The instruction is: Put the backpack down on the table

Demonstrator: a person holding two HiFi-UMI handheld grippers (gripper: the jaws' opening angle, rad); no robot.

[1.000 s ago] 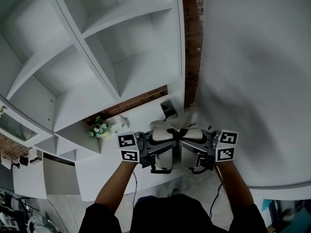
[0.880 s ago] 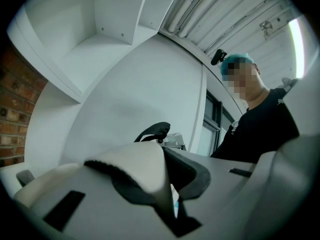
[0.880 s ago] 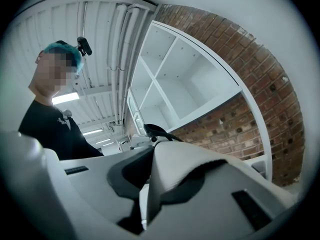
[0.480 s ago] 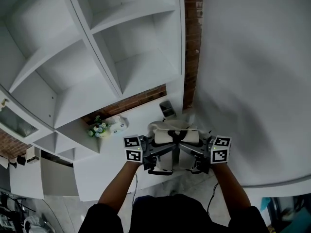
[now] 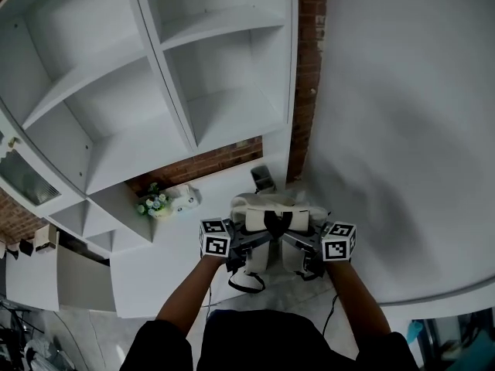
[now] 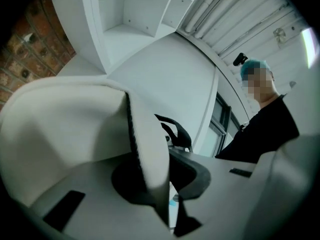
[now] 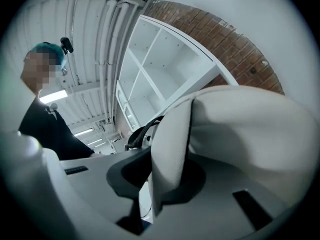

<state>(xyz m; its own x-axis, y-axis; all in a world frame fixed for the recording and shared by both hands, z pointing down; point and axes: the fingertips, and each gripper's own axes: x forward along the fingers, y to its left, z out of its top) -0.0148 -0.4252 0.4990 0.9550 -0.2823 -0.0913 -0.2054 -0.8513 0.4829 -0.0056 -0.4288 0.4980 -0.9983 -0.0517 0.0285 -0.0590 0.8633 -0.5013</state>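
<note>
The backpack (image 5: 272, 211) hangs just in front of both grippers, above the white table (image 5: 220, 188), and its width runs from one gripper to the other. Whether its bottom already touches the table cannot be told. The left gripper (image 5: 249, 247) pinches a cream shoulder strap (image 6: 147, 169) between its fingers. The fingers of the right gripper (image 5: 298, 246) are opening, with the other strap (image 7: 170, 154) between them and seemingly pressed. Both hands are equally near, so an even lowering seems needed.

A furnished indoor room, a studio or office by its look. White open shelving (image 5: 201, 68) stands against a bare brick wall (image 5: 309, 60), a posy of flowers (image 5: 155, 205) beside it.
</note>
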